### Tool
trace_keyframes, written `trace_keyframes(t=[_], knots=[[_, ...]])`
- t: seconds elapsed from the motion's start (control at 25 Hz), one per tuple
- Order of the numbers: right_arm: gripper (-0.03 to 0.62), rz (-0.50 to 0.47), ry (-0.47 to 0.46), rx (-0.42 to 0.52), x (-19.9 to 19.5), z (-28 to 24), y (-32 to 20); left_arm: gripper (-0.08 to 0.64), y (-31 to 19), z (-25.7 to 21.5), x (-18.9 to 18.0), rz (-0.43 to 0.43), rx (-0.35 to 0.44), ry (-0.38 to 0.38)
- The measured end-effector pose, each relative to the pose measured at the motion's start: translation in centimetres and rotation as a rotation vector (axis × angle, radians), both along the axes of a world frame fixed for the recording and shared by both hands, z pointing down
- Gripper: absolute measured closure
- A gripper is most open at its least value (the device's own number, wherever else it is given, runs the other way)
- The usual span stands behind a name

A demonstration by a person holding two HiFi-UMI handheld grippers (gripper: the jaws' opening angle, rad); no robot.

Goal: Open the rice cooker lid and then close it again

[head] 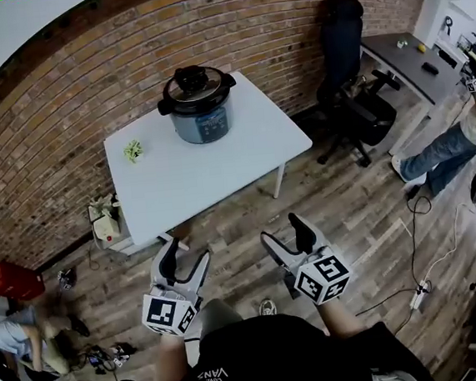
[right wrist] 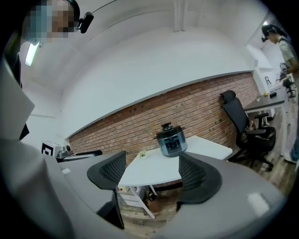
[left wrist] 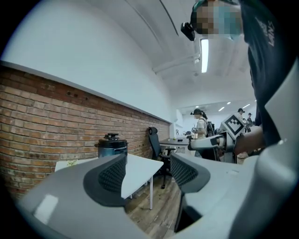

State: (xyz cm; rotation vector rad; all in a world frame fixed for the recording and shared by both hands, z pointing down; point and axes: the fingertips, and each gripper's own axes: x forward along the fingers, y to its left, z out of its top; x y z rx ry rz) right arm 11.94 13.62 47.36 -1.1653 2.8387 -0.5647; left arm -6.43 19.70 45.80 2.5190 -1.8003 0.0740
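Left gripper [head: 188,250] and right gripper [head: 282,230]: we hold them side by side, apart, low over the wood floor [head: 349,217], both aimed at the white table [head: 219,166]. On each, the jaws stand wide with nothing between the pads. Through the left gap we see only the table corner and floor; through the right gap, the tabletop. The cooker [head: 199,105] sits upright near the table's far edge, close to the brick wall [head: 63,110], with the lid [head: 195,82] down on it. Both grippers are well apart from the cooker and clear of the table. A small green item [head: 133,150] lies on the table left of the cooker, apart from it. A black chair [head: 347,66] stands right of the table.
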Motion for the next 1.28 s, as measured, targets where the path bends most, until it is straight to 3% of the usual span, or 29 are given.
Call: trace_keyframes(t=[0.28, 0.8, 1.28], knots=[[0.245, 0.006, -0.016, -0.028, -0.8, 1.0, -2.4, 0.285, -3.0, 0.4, -1.5, -0.010, -0.010, -0.007], [0.245, 0.190, -0.019, -0.023, -8.3, -0.2, -12.4, 0.285, -15.9, -0.6, -9.8, 0.166, 0.010, 0.008], [0.246, 0.310, -0.017, -0.055, -14.2, 0.1, -17.2, 0.285, -23.6, -1.8, -16.3, 0.296, 0.030, 0.003]])
